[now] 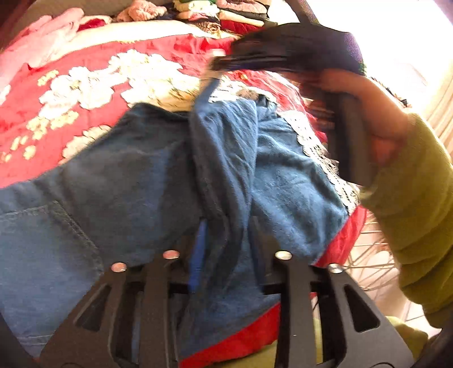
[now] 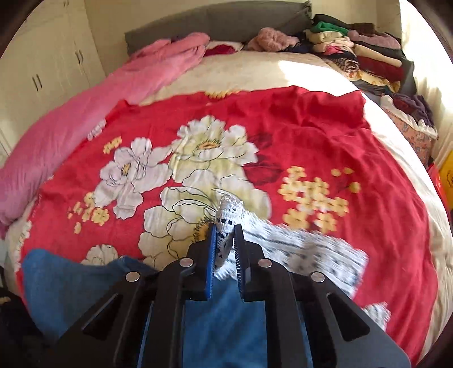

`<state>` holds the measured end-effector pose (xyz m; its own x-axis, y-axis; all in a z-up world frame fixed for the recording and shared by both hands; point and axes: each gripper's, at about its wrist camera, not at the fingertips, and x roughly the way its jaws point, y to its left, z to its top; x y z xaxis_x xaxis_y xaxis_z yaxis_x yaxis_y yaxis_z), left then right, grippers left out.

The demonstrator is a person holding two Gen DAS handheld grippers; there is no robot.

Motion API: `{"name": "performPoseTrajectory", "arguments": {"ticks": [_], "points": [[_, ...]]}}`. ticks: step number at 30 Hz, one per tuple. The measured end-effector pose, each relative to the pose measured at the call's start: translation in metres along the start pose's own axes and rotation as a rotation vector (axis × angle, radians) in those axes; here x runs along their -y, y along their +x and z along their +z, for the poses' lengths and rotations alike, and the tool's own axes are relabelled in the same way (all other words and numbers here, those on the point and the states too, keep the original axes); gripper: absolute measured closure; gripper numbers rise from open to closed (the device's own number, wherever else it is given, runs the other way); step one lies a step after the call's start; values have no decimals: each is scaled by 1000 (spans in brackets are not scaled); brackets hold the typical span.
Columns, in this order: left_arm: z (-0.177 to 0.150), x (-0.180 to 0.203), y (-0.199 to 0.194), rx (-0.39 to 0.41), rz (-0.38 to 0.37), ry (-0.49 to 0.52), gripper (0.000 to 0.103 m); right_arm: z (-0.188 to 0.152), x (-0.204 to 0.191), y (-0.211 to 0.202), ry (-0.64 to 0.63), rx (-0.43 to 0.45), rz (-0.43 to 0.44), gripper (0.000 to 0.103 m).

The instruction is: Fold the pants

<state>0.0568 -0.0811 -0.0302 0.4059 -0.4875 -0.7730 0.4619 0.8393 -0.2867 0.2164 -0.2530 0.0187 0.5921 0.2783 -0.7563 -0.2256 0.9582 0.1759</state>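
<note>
My right claw (image 2: 225, 246) is pinched onto the white lace trim (image 2: 226, 215) of the blue denim pants (image 2: 226, 320), the crocheted edge bunching up in a soft peak between the ribbed blue pads (image 2: 211, 254). My left claw (image 1: 226, 249) is clamped on a thick fold of the same denim, the cloth swallowing its tips, and from that camera I see the pants (image 1: 136, 181) lying rumpled on the bed (image 2: 254, 68), a stitched pocket seam at lower left and lace running along the far leg. Beneath them spreads a red blanket (image 2: 297, 127), smooth and printed with big white peonies and small yellow blossoms. A nubby pink quilt (image 2: 70, 124) lies heaped along the bed's far side beside white cupboard doors (image 2: 42, 68), and a stack of folded clothes (image 2: 359, 56) sits at the head by the grey headboard (image 2: 215, 19). No baskets or boxes that I can make out clearly; the hand in a green sleeve (image 1: 419, 198) holds my right tool
</note>
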Motion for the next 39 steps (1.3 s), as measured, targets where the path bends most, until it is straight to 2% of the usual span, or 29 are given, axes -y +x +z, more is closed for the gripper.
{"name": "performPoseTrajectory", "arguments": {"ticks": [2,5,6,7,15,19,23,35,39], "points": [[2,-1,-3,22,37,15,78,-7,13,-24,27,29,5,91],[4,-5,-2,27,55,20,78,-23,34,-60,65,77,-3,91],[4,-5,-4,29,62,26,88,-31,41,-73,84,94,-4,91],[3,-4,-6,31,64,38,103,-39,47,-84,101,106,-4,91],[-1,16,-15,35,61,157,103,-128,86,-152,253,97,29,91],[-10,28,-14,15,62,203,103,-167,94,-159,309,57,40,91],[-22,41,-13,-12,48,237,103,-197,108,-149,376,-9,37,91],[-41,47,9,-111,66,268,103,-222,117,-142,421,-65,23,91],[-45,46,12,-124,70,272,101,-222,113,-139,381,-99,0,90]]}}
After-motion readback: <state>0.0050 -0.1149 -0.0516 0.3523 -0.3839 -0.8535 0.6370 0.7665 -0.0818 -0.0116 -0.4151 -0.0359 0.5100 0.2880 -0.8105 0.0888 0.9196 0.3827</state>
